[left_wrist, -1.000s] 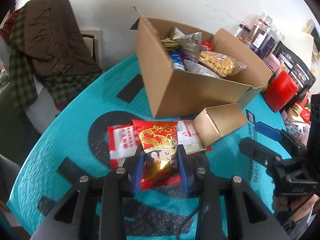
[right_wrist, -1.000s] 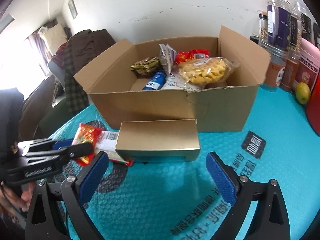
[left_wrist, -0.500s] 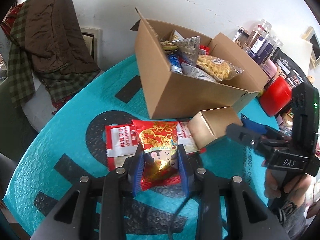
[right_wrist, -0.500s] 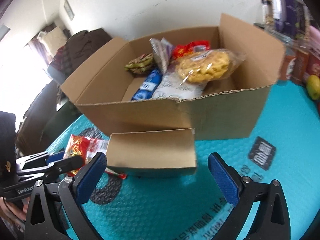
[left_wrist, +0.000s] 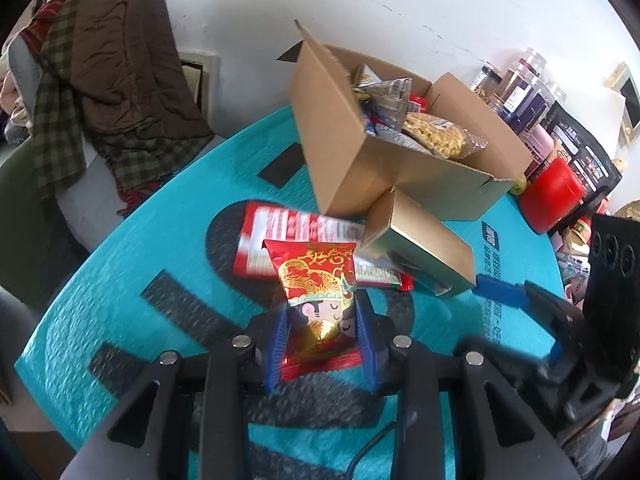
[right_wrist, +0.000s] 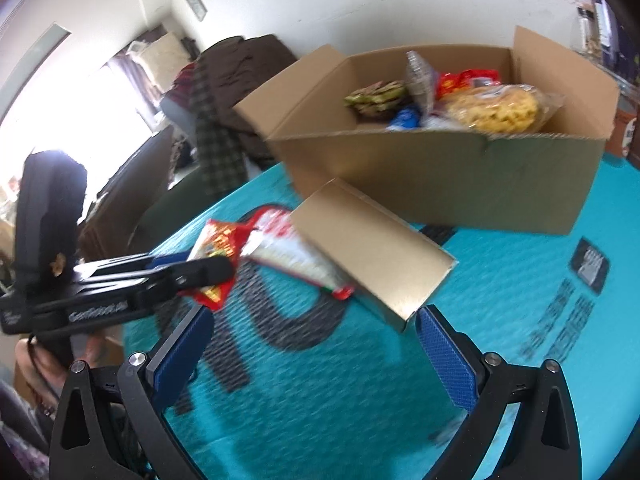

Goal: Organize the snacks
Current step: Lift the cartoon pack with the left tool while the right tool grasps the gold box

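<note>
My left gripper (left_wrist: 322, 322) is shut on a red snack packet (left_wrist: 318, 296) with a gold dragon and a cartoon face, held above the teal table (left_wrist: 160, 240). The packet also shows in the right wrist view (right_wrist: 218, 248). A red and white snack bag (left_wrist: 288, 240) lies flat on the table beside a small gold box (left_wrist: 420, 248). Behind them stands an open cardboard box (left_wrist: 360, 168) with several snacks inside. My right gripper (right_wrist: 316, 352) is open and empty, just in front of the gold box (right_wrist: 372, 256).
Jars, a red container (left_wrist: 552, 196) and dark bags crowd the table's right edge. A chair draped with brown and checked clothes (left_wrist: 108, 80) stands left of the table. A white wall is behind the box.
My left gripper has lifted with the red packet and swung so the box sits farther right. My right gripper has swung left and lower, closer to the gold box.
</note>
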Motion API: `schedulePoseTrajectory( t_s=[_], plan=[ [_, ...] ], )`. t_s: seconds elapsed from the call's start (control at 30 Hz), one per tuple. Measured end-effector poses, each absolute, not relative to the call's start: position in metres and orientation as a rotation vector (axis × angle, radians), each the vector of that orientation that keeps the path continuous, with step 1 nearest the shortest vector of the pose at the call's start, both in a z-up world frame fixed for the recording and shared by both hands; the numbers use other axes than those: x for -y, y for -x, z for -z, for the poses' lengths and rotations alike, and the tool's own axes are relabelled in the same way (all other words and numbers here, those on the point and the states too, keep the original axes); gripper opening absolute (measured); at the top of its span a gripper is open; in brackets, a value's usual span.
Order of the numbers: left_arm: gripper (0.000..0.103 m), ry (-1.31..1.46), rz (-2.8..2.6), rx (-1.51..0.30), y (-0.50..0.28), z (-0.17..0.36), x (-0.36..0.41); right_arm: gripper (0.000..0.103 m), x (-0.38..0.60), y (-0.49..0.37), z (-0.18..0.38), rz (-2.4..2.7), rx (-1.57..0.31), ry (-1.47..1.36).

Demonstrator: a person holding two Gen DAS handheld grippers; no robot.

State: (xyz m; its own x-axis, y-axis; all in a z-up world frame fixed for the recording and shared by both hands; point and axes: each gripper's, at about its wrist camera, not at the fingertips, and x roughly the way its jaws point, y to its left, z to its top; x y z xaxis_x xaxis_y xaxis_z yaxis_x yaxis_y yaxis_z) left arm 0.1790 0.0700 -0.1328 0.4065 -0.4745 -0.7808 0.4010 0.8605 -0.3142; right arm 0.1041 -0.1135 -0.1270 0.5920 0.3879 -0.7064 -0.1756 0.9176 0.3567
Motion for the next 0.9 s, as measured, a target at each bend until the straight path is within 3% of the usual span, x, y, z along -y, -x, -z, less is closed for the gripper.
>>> schedulePoseTrajectory(
  t_s=[0.5, 0.57, 0.63, 0.67, 0.9],
  plan=[
    [0.031, 0.080, 0.562, -1.042, -0.168, 0.142, -0.067, 0.101, 0.109, -0.128, 0.126, -0.212, -0.824, -0.022],
    [0.031, 0.076, 0.559, -1.045, -0.168, 0.143, -0.065, 0.082, 0.108, -0.136, 0.132, -0.236, -0.838, 0.003],
    [0.031, 0.079, 0.561, -1.050, -0.167, 0.144, -0.065, 0.072, 0.108, -0.139, 0.136, -0.245, -0.864, 0.010],
    [0.031, 0.078, 0.561, -1.052, -0.167, 0.144, -0.065, 0.059, 0.108, -0.138, 0.138, -0.246, -0.868, 0.006],
    [0.031, 0.058, 0.586, -1.070, -0.158, 0.147, -0.058, 0.044, 0.114, -0.118, 0.138, -0.240, -0.901, -0.057]
  ],
)
